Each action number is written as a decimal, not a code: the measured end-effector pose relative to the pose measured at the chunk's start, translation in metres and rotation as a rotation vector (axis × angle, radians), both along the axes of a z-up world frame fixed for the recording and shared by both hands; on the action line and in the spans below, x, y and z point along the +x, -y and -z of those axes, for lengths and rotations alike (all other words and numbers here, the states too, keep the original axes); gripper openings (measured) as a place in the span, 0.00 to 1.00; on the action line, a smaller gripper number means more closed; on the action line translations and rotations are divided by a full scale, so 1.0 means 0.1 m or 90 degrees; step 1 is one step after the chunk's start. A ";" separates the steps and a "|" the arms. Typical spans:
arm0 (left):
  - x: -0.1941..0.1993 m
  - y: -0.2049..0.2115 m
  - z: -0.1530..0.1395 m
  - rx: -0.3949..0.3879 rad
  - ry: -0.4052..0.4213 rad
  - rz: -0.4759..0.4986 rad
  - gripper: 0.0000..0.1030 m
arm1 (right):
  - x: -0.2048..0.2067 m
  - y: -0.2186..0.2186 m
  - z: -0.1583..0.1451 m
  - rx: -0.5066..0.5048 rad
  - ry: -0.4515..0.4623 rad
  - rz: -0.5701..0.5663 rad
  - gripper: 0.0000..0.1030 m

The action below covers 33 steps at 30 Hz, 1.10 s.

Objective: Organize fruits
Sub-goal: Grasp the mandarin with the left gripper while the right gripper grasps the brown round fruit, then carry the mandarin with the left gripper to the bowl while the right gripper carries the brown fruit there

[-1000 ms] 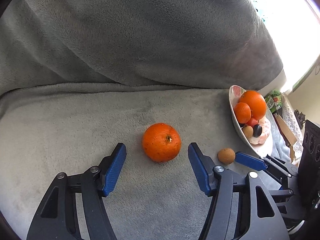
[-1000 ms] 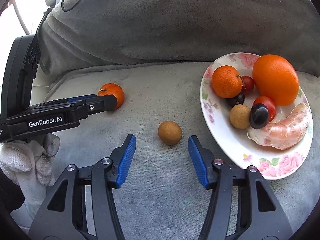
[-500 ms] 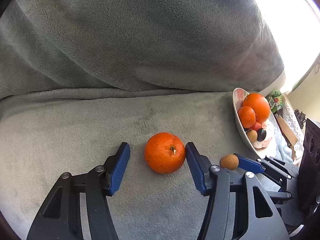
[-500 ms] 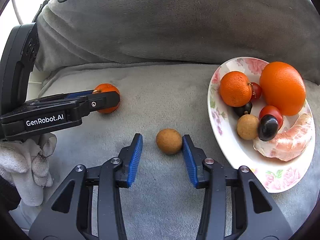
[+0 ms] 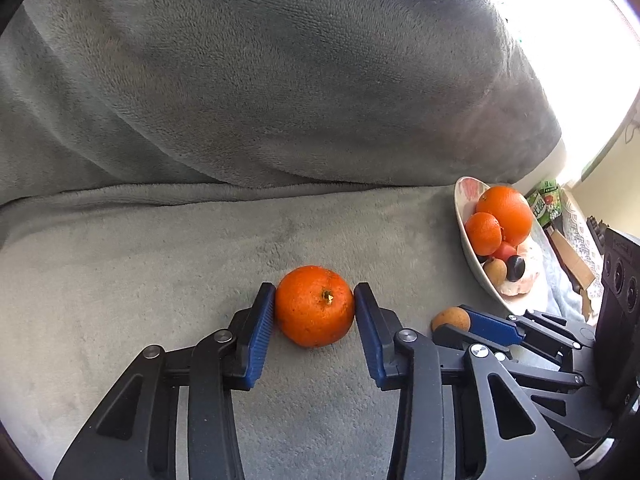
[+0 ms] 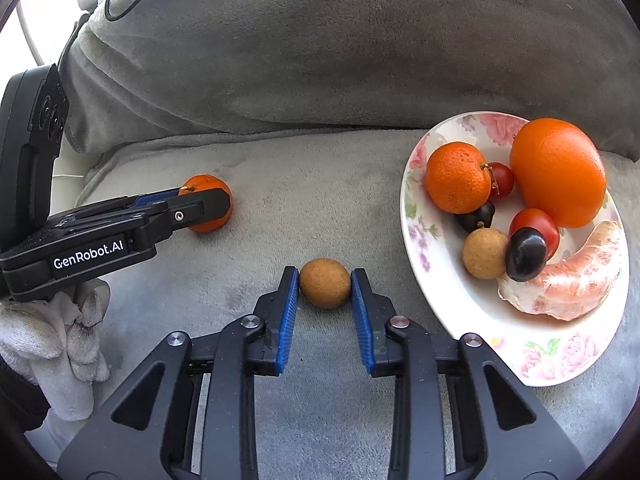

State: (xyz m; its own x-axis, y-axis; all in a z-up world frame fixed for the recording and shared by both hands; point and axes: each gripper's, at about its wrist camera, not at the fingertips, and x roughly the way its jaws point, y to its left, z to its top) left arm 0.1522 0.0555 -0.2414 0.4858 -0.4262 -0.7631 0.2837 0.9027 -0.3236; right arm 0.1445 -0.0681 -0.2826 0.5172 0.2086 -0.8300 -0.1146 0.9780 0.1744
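On grey blanket [image 5: 160,280], both grippers' jaws had just closed: left gripper [image 5: 315,308] now clamped the tangerine [image 5: 315,306], right gripper [image 6: 325,284] the brown fruit [image 6: 325,283].

Grey fleece blanket [image 6: 320,184] spread over a cushioned seat, with fruit and a plate on it.
A mandarin [image 5: 315,306] rests on the blanket toward its left side, and a small brown round fruit [image 6: 325,283] lies apart from it, nearer the plate. The flowered plate [image 6: 540,352] sits on the blanket at the right, well apart from the mandarin, close beside the brown fruit. Behind them the same grey fabric rises over a bulky cushion [image 5: 300,80].
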 end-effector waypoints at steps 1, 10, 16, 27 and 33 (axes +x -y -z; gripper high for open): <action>-0.01 -0.01 -0.01 0.000 0.000 -0.001 0.37 | -0.02 0.02 -0.02 0.001 0.001 -0.001 0.27; -0.08 -0.08 -0.20 -0.004 0.012 -0.018 0.37 | -0.06 0.10 -0.20 0.012 0.011 -0.018 0.27; -0.14 -0.05 -0.33 -0.003 0.020 -0.026 0.37 | -0.08 0.14 -0.36 0.017 0.021 -0.034 0.27; -0.20 0.27 -0.55 -0.002 0.028 -0.030 0.37 | -0.17 0.46 -0.62 0.023 0.030 -0.039 0.27; -0.22 0.50 -0.66 -0.002 0.035 -0.024 0.37 | -0.19 0.64 -0.71 0.020 0.035 -0.036 0.27</action>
